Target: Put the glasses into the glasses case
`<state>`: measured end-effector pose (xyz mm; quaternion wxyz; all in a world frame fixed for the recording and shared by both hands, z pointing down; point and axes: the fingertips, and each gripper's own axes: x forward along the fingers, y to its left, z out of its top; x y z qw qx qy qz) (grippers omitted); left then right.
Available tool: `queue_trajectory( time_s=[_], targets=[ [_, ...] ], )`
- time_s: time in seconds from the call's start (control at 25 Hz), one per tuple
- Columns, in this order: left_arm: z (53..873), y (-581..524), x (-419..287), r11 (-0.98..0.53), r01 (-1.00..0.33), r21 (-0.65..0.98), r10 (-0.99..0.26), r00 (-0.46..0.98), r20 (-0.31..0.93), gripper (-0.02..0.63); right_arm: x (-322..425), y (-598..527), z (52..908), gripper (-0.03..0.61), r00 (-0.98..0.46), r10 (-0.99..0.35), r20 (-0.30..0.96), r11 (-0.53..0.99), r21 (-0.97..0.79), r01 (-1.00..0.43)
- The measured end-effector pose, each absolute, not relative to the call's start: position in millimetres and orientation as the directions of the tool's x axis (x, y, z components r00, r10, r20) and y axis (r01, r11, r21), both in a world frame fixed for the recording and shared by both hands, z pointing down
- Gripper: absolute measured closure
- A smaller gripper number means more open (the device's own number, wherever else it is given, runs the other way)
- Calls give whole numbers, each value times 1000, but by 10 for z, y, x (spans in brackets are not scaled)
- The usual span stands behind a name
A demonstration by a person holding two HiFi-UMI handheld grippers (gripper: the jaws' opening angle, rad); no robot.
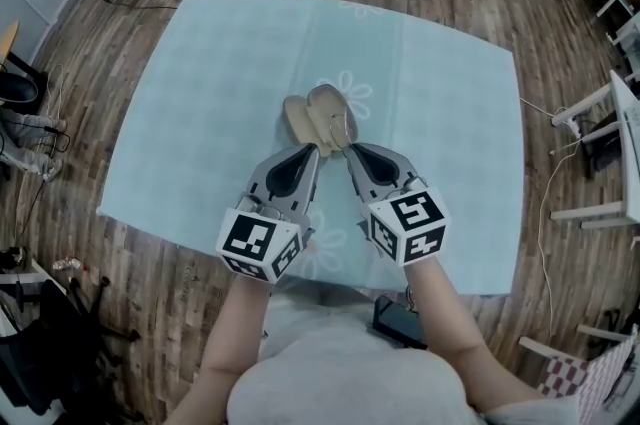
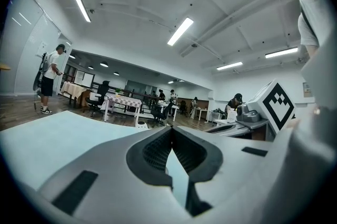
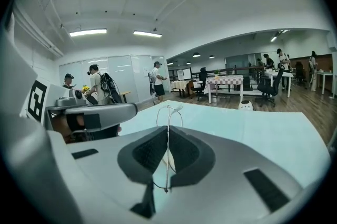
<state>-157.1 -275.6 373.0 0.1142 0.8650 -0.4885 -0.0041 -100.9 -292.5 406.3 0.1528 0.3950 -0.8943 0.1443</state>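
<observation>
The right claw (image 3: 168, 132) is clamped on the thin wire frame of the glasses (image 3: 169, 112), holding them over the open glasses case (image 1: 298, 119) near the middle of the table (image 1: 200, 93). The left claw (image 2: 171, 132) is closed, apparently on nothing, with its tip just beside the case's near end. The step in hand is lowering the glasses in. Next, the frame must line up with the tray and settle flat before the claw lets go.

Pale-blue tablecloth (image 1: 200, 113), perhaps beige case (image 1: 298, 120)

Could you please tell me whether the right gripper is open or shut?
Shut on the glasses: the right gripper clamps their thin wire frame, a rim poking beyond its tips.
</observation>
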Motion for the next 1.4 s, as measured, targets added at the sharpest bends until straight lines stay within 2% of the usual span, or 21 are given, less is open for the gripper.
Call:
queue_trajectory(
  time_s=[0.44, 1.4],
  targets=[
    [3952, -3149, -1705, -565, -790, 240, -787, 603, 132, 604, -1225, -3359, 4381, 568, -585, -664, 467, 597, -140, -790],
    [4400, -3761, -1927, -584, -736, 343, -733, 659, 167, 604, -1362, -3953, 5027, 566, -460, -629, 626, 546, -65, -835]
  ],
)
